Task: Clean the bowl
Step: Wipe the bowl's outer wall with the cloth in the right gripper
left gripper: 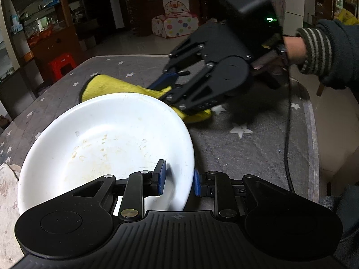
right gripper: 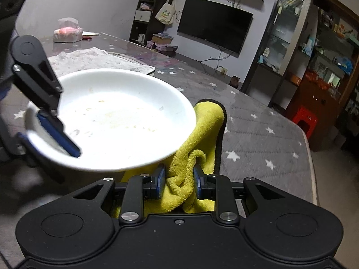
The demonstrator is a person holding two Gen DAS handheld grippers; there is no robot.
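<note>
Left gripper point(left gripper: 178, 178): clamped on near rim of bowl, one blue pad inside, one outside the wall; also seen in right wrist view point(right gripper: 48, 132), same pinch on the rim
Right gripper point(right gripper: 179, 181): pads closed into a bunched fold of yellow cloth, cloth fills the gap between them; from left wrist view point(left gripper: 166, 87) it sits on the cloth behind the bowl, angled down
Bowl point(left gripper: 105, 143): white, shallow and wide, tilted, held at rim by left gripper; far edge overlaps the cloth; lifted or resting on table, cannot tell
Bowl inside point(right gripper: 112, 116): yellowish smears and small crumbs scattered on bottom
Yellow cloth point(right gripper: 202, 130): fluffy, dark trimmed edge, lies on table just behind and partly under bowl rim; crumpled at right gripper end
Cloth in left view point(left gripper: 107, 87): sticks out past bowl's far rim on both sides of right gripper
Table point(left gripper: 246, 152): grey cover with white stars
Hand point(left gripper: 294, 49): person's hand on right gripper handle, striped cuff, dark sleeve
Cable point(left gripper: 288, 134): black, trails from right gripper across table
Pale cloth point(right gripper: 94, 58): whitish, flat on table beyond bowl
Plastic bag point(right gripper: 67, 31): at far table end, pink contents
Background: TV point(right gripper: 214, 27) on wall, red stool point(right gripper: 304, 121) on floor
</note>
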